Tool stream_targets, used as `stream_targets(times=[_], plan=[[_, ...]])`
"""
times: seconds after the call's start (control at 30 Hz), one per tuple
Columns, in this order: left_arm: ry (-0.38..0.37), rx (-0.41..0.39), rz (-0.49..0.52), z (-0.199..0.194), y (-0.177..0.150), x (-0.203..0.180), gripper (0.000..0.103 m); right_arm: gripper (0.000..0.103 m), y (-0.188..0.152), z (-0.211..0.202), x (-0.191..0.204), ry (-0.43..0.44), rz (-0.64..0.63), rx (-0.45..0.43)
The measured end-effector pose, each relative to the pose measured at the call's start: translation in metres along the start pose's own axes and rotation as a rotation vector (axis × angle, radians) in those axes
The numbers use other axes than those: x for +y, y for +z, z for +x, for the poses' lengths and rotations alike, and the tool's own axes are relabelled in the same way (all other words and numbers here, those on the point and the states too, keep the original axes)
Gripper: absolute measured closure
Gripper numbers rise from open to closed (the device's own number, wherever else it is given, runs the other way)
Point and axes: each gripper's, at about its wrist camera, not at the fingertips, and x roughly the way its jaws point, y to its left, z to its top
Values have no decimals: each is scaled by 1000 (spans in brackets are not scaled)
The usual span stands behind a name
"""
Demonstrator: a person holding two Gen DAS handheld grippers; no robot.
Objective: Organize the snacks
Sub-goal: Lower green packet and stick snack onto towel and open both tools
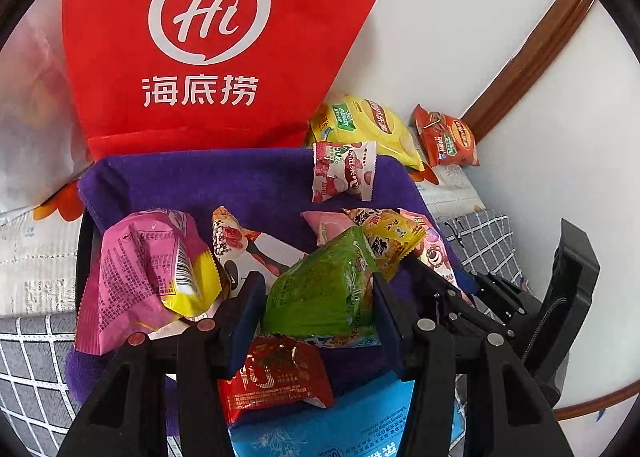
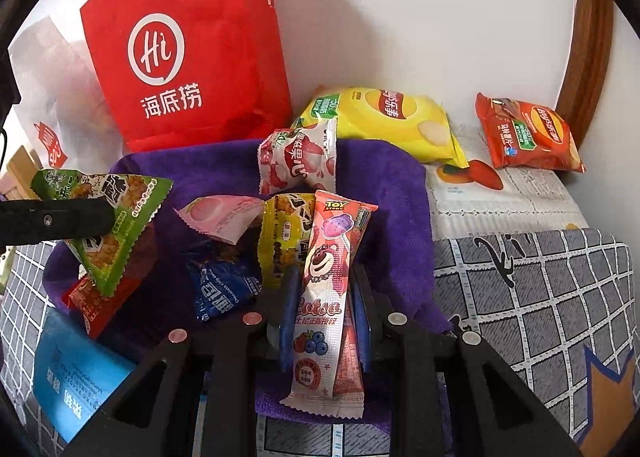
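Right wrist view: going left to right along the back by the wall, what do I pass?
Red paper bag → strawberry candy packet, leaning on the purple cloth's back edge → yellow chip bag → red chip bag nearest the wooden trim.

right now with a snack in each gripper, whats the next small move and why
Probably lower both packets onto bare purple cloth and let go. The left gripper is shut on the green packet and the right gripper on the pink lollipop packet, both over the basket where other snacks already lie.
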Motion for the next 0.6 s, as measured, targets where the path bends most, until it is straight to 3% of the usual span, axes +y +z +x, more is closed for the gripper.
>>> stream_targets(times=[0.23, 0.6], plan=[[29, -5, 0, -2, 0, -1, 49, 73, 1, -1, 5, -14, -25, -11], [70, -42, 2, -20, 3, -1, 28, 58, 4, -10, 6, -7, -22, -33]])
